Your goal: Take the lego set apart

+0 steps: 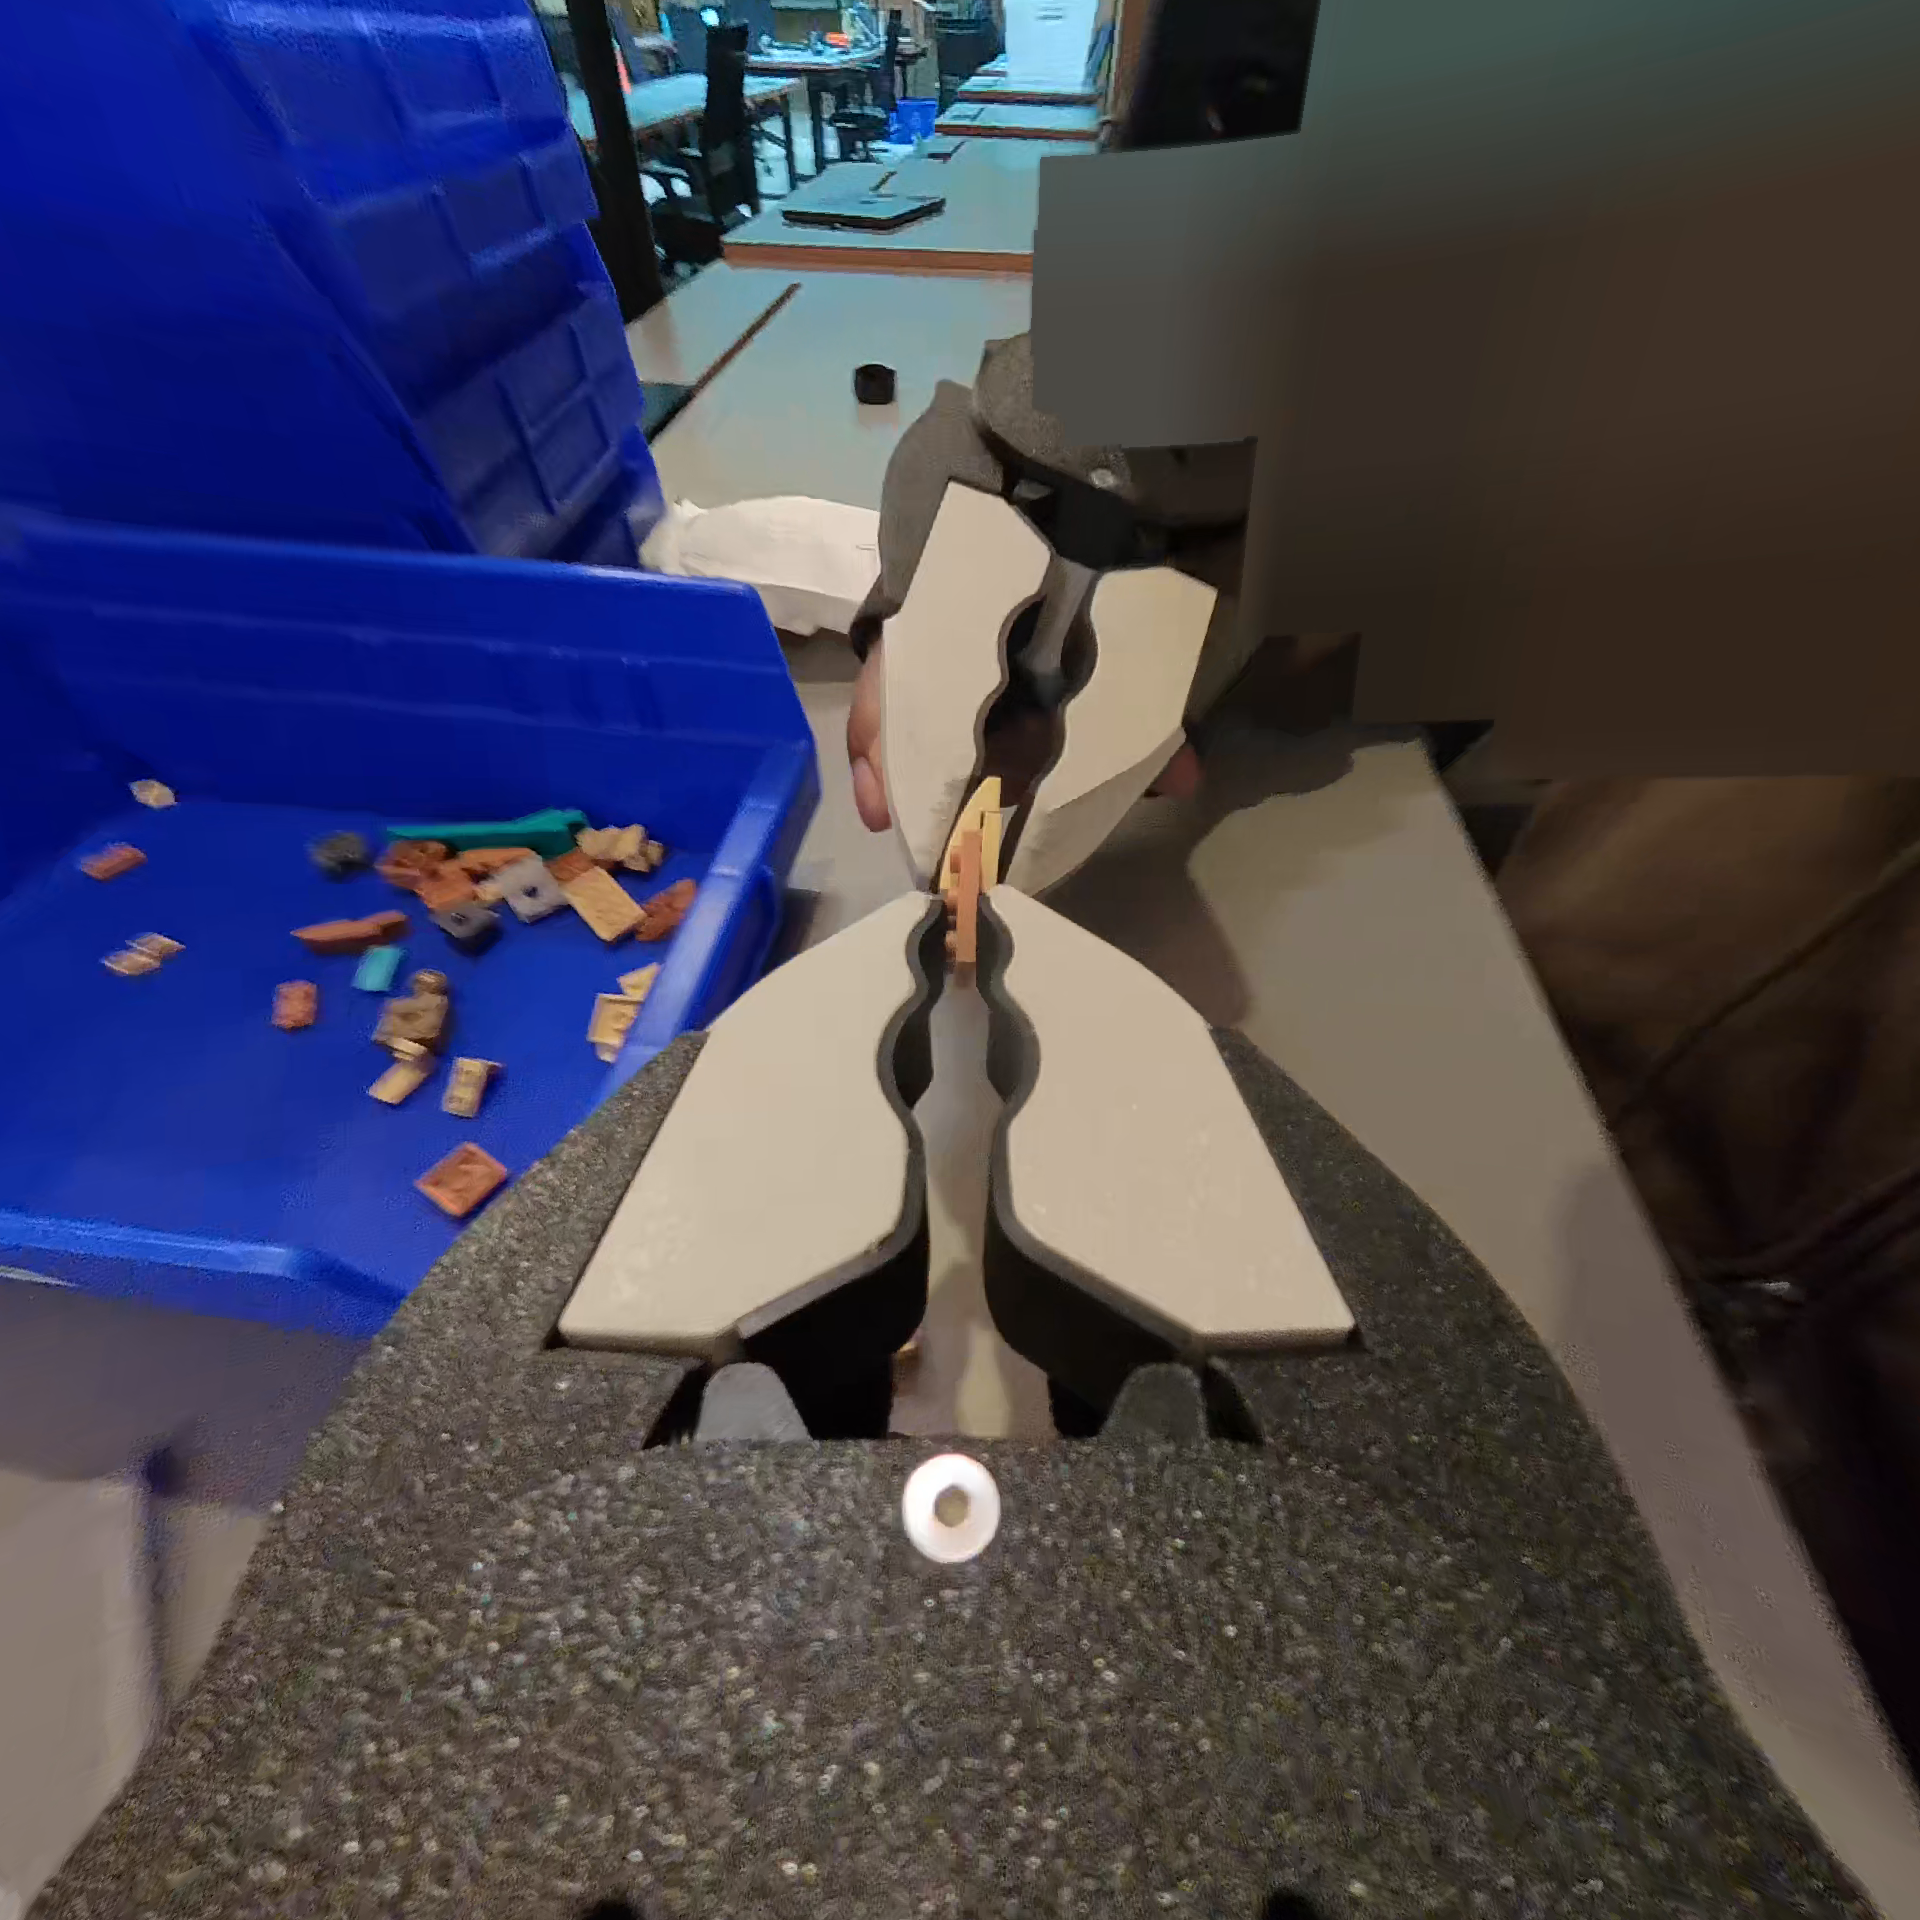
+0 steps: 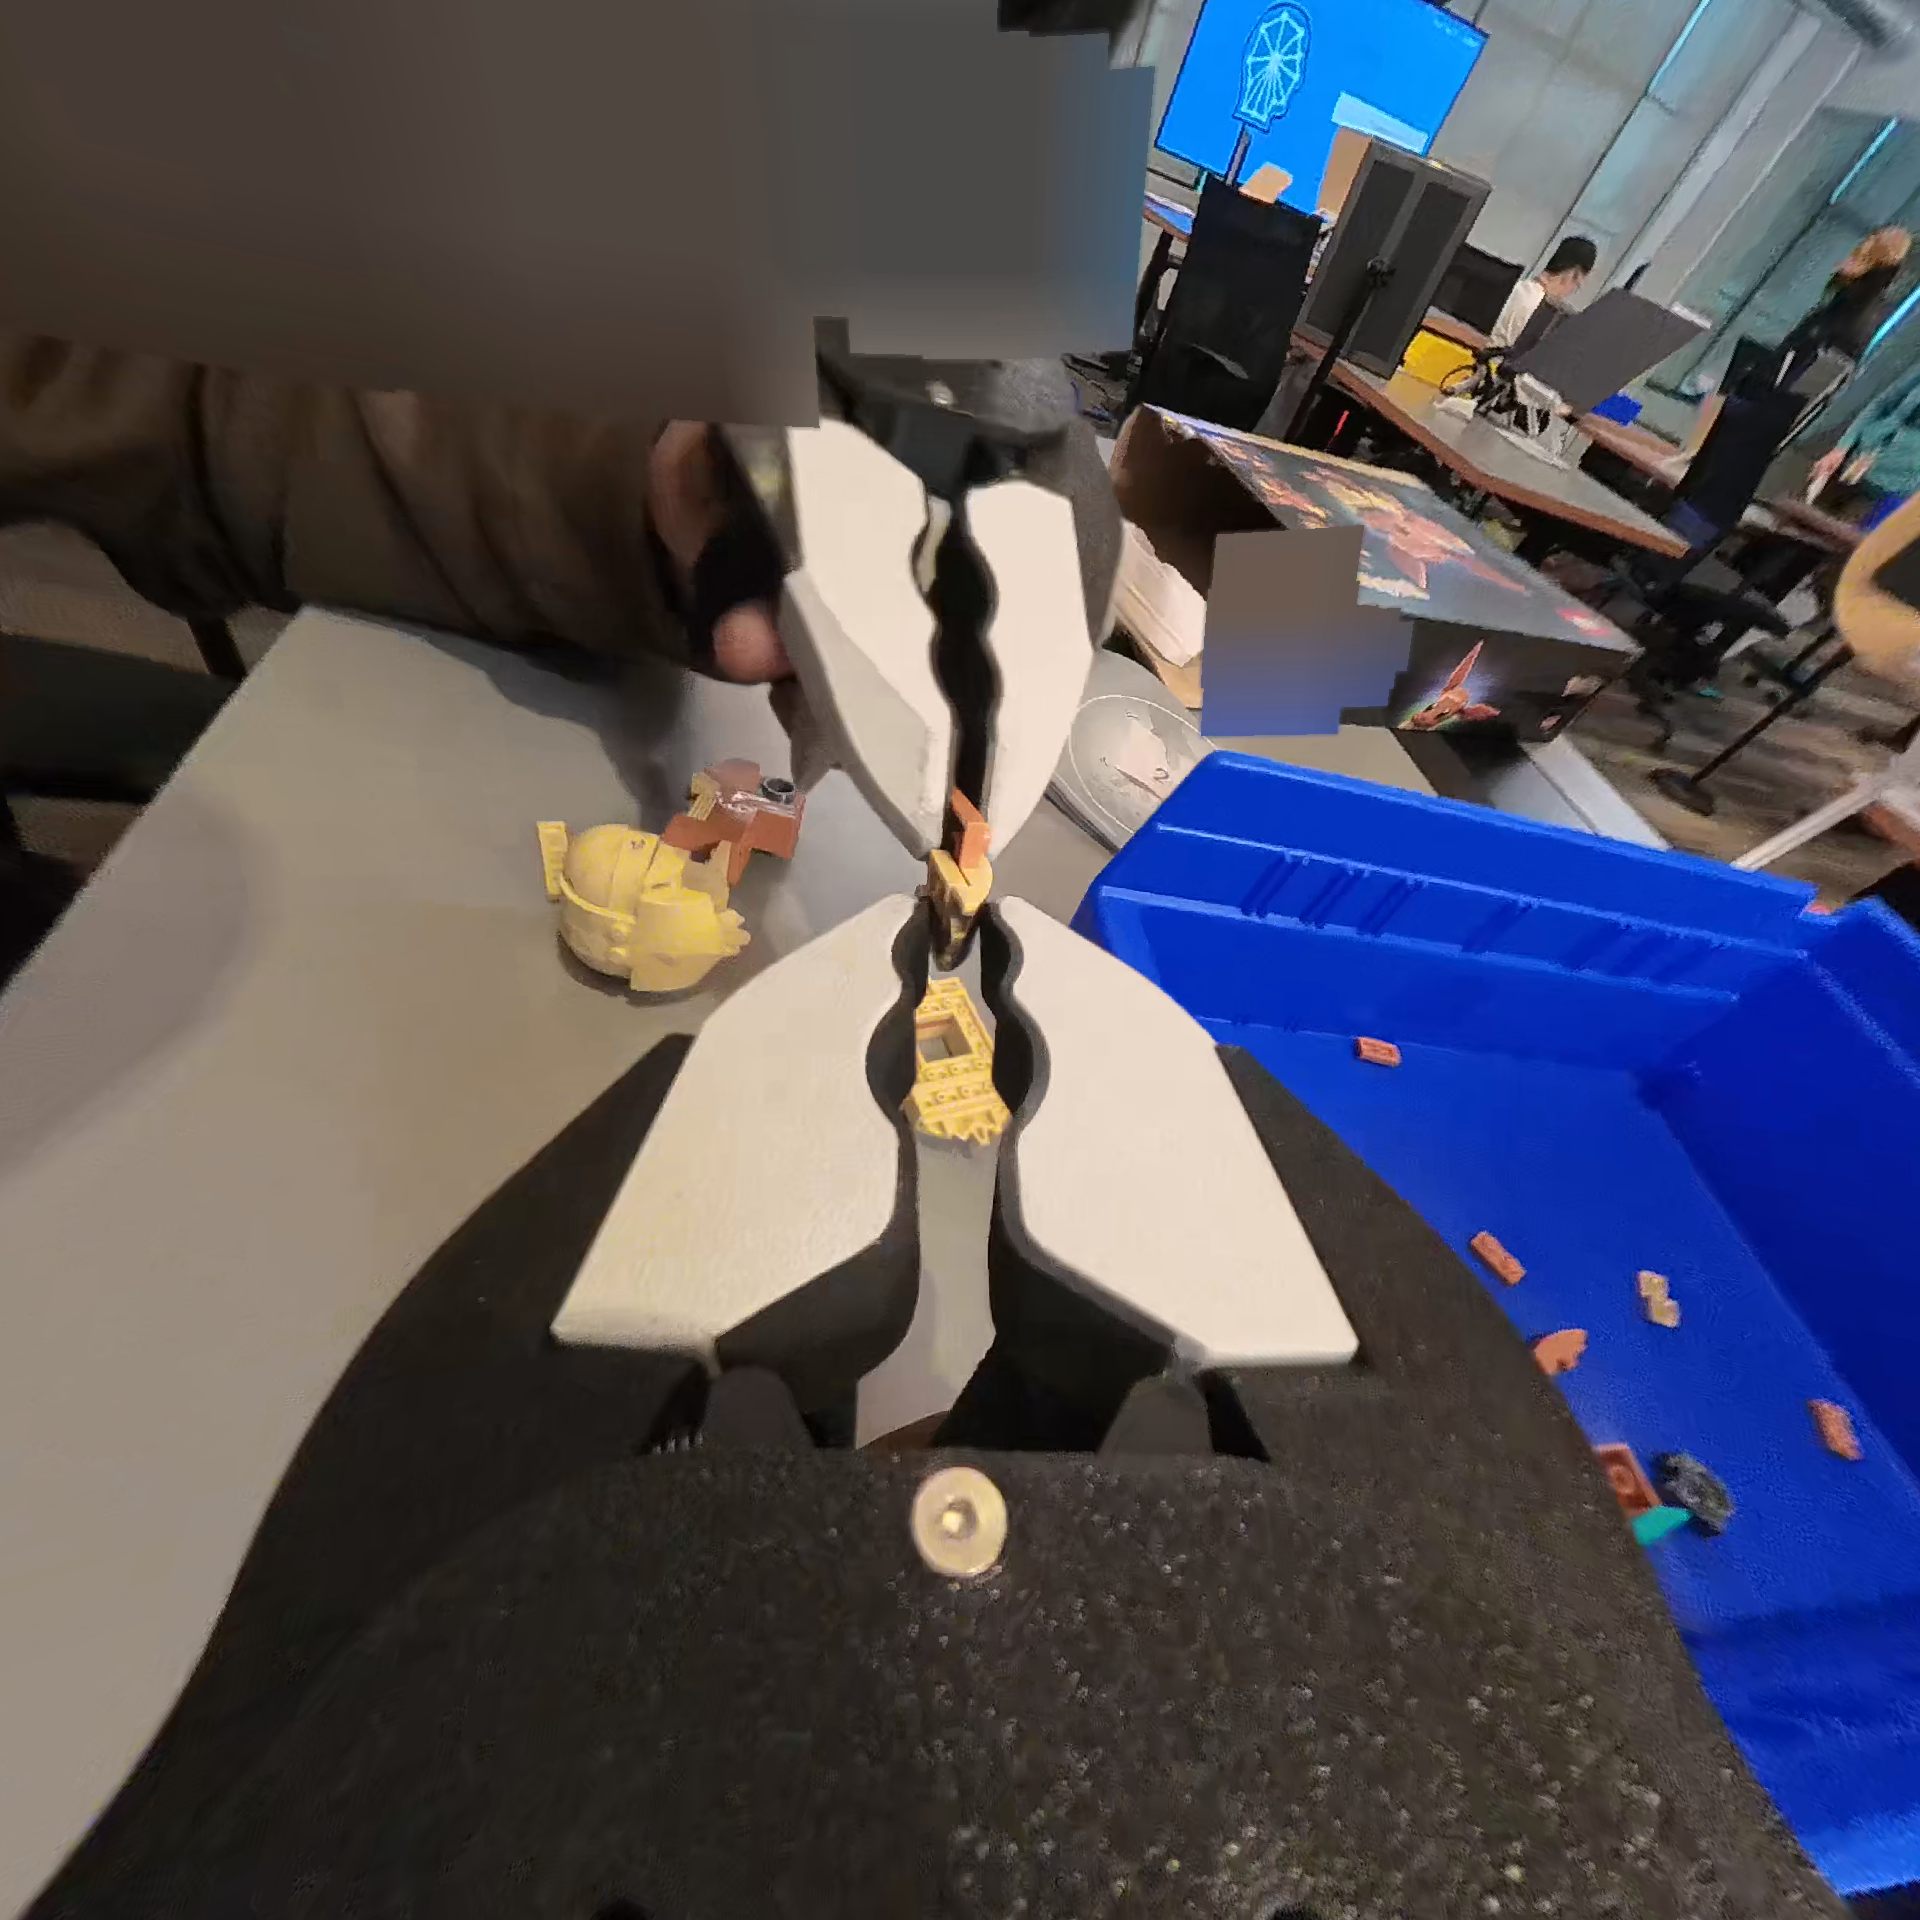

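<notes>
My left gripper (image 1: 961, 920) is shut on a thin orange-brown plate (image 1: 968, 899) held on edge above the grey table (image 1: 1351, 987). My right gripper (image 2: 961, 914) faces it tip to tip and is shut on a tan piece (image 2: 956, 891). The two pieces touch where the tips meet. In the right wrist view the left gripper (image 2: 961, 831) comes in from above with the orange-brown plate (image 2: 974, 826). In the left wrist view the right gripper (image 1: 977, 862) holds the tan piece (image 1: 985, 826). A tan plate with a square hole (image 2: 956, 1070) lies on the table under my right fingers.
An open blue bin (image 1: 416, 623) with several loose bricks stands beside the grippers; it also shows in the right wrist view (image 2: 1455, 904). A yellow rounded assembly (image 2: 644, 914) and a brown cluster (image 2: 738, 816) lie on the table. Stacked blue bins (image 1: 312, 260) stand behind. The grippers are tip to tip, or close to it.
</notes>
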A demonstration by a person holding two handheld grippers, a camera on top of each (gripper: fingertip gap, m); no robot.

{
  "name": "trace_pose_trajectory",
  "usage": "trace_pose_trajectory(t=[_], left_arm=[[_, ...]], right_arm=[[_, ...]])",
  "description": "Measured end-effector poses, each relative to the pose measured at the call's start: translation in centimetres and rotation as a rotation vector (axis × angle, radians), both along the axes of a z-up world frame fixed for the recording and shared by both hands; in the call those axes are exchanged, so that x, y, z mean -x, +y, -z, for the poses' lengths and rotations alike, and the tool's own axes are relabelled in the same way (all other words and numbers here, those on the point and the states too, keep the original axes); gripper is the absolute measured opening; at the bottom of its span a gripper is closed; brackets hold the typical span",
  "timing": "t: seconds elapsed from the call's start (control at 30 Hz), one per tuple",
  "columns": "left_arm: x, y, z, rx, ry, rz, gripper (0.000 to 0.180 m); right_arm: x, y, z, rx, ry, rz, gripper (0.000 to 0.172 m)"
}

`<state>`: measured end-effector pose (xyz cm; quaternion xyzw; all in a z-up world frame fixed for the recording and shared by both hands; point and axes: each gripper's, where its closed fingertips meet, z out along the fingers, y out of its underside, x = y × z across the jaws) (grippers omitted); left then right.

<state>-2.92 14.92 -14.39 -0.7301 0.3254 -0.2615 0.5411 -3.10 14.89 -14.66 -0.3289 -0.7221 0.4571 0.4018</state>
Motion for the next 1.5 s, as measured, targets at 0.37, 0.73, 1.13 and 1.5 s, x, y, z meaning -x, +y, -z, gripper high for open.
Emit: trace_pose_trajectory(t=[0.37,0.73,1.13,1.5], left_arm=[[-0.7,-0.8,-0.6,0.433,-0.545,0.153,0.007],[0.7,1.1,-0.8,0.232,-0.470,-0.014,0.004],[3.2,2.3,-3.9,0.105,-0.859,-0.189,0.004],[3.0,2.2,-3.7,-0.009,-0.591,-0.246,0.004]], right_arm=[[-0.6,-0.7,-0.6,-0.235,0.145,-0.054,0.011],[0.6,1.3,-0.9,0.086,0.056,0.073,0.015],[2.0,2.4,-2.5,0.251,0.130,0.349,0.011],[1.4,3.3,-3.3,-0.595,0.394,0.499,0.016]])
